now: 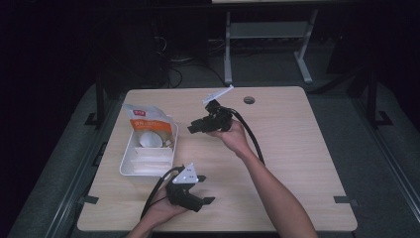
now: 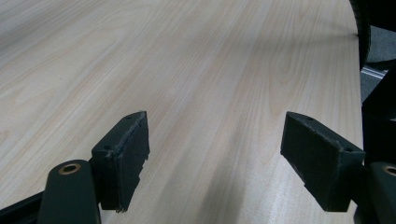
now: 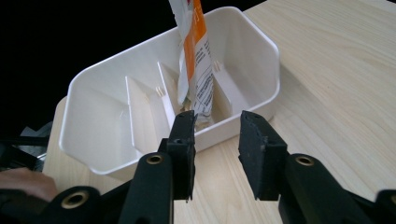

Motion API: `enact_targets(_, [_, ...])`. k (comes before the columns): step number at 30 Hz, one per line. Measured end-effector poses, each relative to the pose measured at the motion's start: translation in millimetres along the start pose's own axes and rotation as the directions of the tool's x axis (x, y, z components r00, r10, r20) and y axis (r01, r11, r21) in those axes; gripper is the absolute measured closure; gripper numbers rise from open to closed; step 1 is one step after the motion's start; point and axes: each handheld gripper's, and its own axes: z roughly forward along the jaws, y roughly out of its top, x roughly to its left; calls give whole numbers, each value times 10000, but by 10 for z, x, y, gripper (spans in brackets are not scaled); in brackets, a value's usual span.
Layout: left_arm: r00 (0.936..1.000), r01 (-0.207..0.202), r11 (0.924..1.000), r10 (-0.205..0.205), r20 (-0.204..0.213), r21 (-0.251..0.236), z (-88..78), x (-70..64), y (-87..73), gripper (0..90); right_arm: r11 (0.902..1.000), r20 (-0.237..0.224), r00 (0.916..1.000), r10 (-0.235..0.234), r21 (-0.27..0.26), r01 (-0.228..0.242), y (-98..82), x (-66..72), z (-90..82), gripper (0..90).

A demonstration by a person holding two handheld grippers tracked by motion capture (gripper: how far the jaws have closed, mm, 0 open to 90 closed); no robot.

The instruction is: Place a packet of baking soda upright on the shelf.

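A white divided bin [image 1: 127, 154] lies at the table's left. An orange-and-white packet [image 1: 143, 118] stands upright in its far compartment. In the right gripper view the packet [image 3: 195, 60] rises between two dividers of the bin [image 3: 93, 116], just beyond the jaws. My right gripper [image 1: 194, 128] hovers above mid-table and points left at the bin; its jaws [image 3: 217, 140] stand a little apart, open, with nothing between them. Near the front edge, my left gripper [image 1: 208, 200] points right. Its jaws [image 2: 215, 158] are wide open over bare wood.
A round cable hole [image 1: 249, 100] sits near the table's far edge. Beyond the table stands a grey metal frame [image 1: 267, 44] on a dark floor. A hand [image 3: 23, 182] holding the left gripper shows at the lower left of the right gripper view.
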Motion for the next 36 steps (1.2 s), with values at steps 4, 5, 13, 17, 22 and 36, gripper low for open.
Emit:
enact_targets(4, [10000,26,10000,-26,13,-11,0,0,0,234,9998,-60,10000,76,-160,-77,-37,-9,-113,602])
enact_targets(5, [10000,35,10000,-35,13,-11,0,0,0,234,9998,-13,10000,20,-184,-20,-48,-10,-144,598])
enact_targets(13, [10000,48,10000,-48,-48,56,0,8,0,228,9989,26,9997,238,-404,-237,-172,-18,-365,548])
enact_targets(17, [9999,89,10000,-89,-67,14,-9,14,-1,223,9985,135,9994,313,-455,-306,-239,-19,-457,529])
enact_targets(22, [9999,135,9999,-136,-85,-40,-8,19,-1,223,9979,240,9987,452,-472,-440,-339,-45,-577,507])
enact_targets(36, [9995,274,9994,-277,-144,-213,-15,17,15,191,9938,651,9940,877,-741,-828,-633,-70,-940,438])
